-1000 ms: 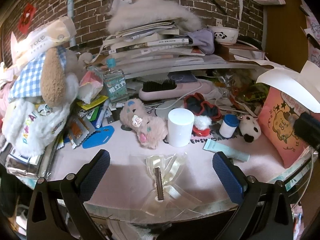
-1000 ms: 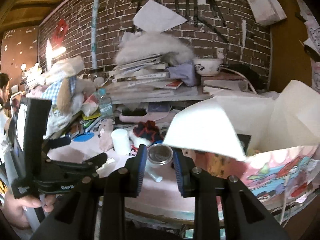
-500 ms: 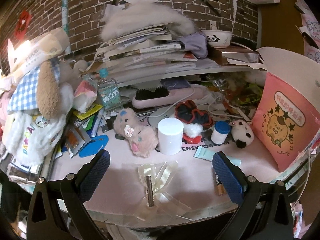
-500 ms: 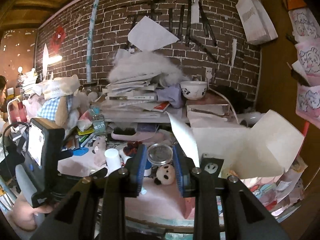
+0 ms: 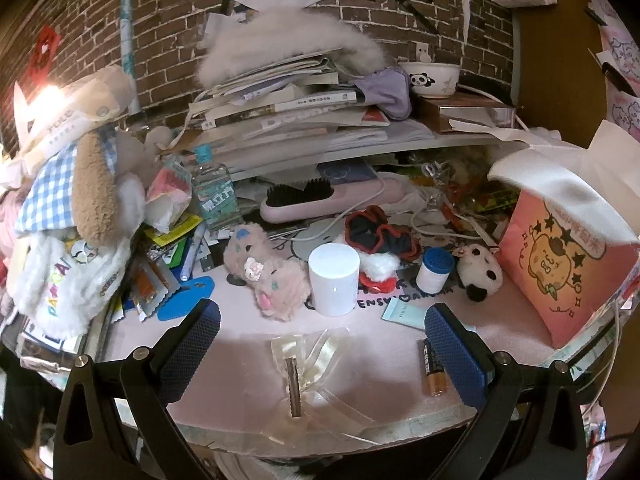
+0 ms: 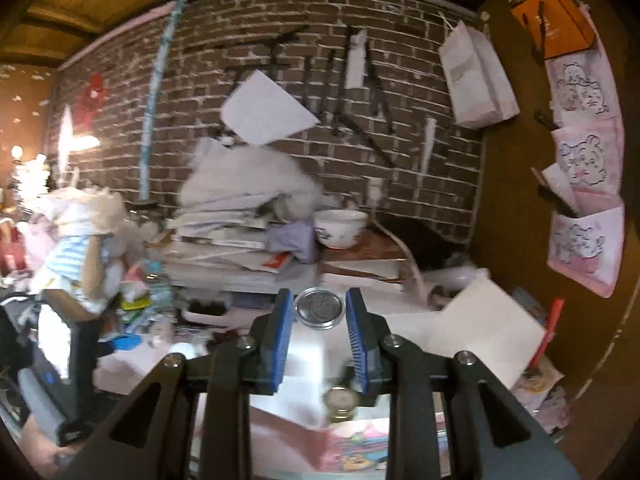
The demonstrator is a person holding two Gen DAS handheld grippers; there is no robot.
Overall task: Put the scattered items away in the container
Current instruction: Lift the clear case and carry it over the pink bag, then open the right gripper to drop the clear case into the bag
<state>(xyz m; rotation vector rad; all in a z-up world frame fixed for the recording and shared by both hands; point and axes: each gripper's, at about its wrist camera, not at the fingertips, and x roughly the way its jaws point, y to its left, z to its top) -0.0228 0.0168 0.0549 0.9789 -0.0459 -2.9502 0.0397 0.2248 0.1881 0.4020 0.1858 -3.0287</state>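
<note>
My right gripper is shut on a small round clear case with a coin-like disc, held above the open pink paper bag. In the left wrist view that pink bag stands at the right of the pink mat. My left gripper is open over a clear ribbon bow with a metal clip. A battery lies by its right finger. Further back sit a white cylinder, a pink plush, a blue-capped bottle and a panda plush.
Books and papers are stacked on a shelf against the brick wall, with a panda bowl beside them. Plush toys and packets crowd the left edge. A hairbrush, a water bottle and cables lie behind.
My right gripper has lifted and moved right with the round case, from over the mat to above the bag's opening. The left gripper stayed open over the bow, and a battery has come into its view.
</note>
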